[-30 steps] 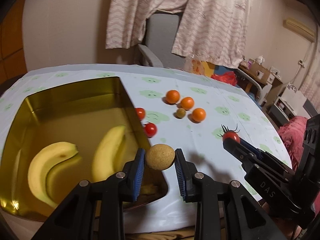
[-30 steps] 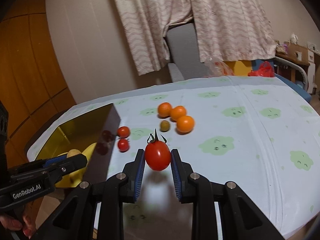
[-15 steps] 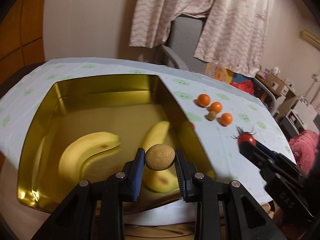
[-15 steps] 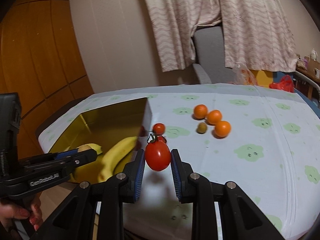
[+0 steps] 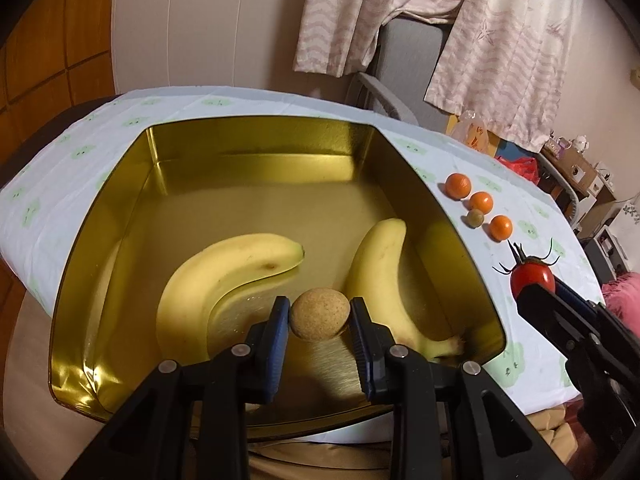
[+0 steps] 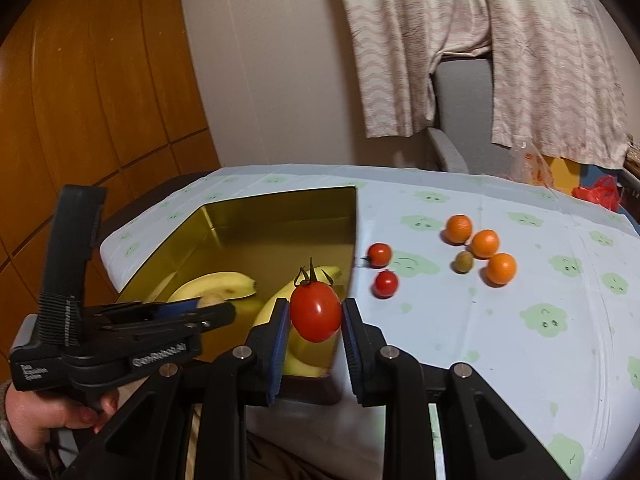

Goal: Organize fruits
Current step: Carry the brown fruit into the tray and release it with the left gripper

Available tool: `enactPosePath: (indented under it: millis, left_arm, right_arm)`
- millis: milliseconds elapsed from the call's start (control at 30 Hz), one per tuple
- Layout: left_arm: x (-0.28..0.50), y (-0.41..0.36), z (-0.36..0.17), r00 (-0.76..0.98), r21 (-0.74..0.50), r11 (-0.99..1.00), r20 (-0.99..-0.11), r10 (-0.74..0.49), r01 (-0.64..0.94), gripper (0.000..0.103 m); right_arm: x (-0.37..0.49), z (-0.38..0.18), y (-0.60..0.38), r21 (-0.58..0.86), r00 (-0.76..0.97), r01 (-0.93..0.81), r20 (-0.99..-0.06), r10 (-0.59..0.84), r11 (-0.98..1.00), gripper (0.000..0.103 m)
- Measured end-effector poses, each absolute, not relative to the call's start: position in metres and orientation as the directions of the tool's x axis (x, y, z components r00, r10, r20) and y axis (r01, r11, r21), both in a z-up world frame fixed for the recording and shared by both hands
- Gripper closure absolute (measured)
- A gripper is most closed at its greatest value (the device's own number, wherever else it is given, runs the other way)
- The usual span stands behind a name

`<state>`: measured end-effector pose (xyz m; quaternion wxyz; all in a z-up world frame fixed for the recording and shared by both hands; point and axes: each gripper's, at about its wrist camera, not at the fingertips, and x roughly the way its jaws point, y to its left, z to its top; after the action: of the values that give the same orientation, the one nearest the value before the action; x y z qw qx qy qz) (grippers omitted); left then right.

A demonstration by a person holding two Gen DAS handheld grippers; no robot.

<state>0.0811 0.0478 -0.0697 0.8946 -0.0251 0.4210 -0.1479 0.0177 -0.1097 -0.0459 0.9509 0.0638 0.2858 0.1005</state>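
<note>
Both hand-held grippers clamped on fruit over the gold tin.
My left hand-held gripper pinched a round tan fruit above the tin, over two bananas. My right hand-held gripper gripped a red tomato by the tin's edge; oranges lay on the counter.
</note>
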Motion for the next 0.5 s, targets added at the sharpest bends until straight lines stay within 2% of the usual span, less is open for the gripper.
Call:
enactPosePath:
  millis: [367,467,500]
  left_arm:
    - [0.088,0.054,-0.083,0.576,-0.147,0.966,-0.779,-0.247,0.214,0.072]
    - [0.088,0.053,-0.083,0.579,-0.145,0.967,-0.778,-0.242,0.209,0.058]
    - [0.087,0.053,-0.083,0.584,-0.144,0.968,-0.776,-0.24,0.206,0.05]
  right_arm:
    - [0.031,-0.053,-0.085,0.159,0.784,-0.202,-0.565,0.257,0.966,0.076]
    - [0.033,-0.055,-0.084,0.154,0.779,-0.195,-0.576,0.248,0.969,0.076]
    - [0.034,-0.055,-0.084,0.155,0.776,-0.192,-0.58,0.247,0.969,0.076]
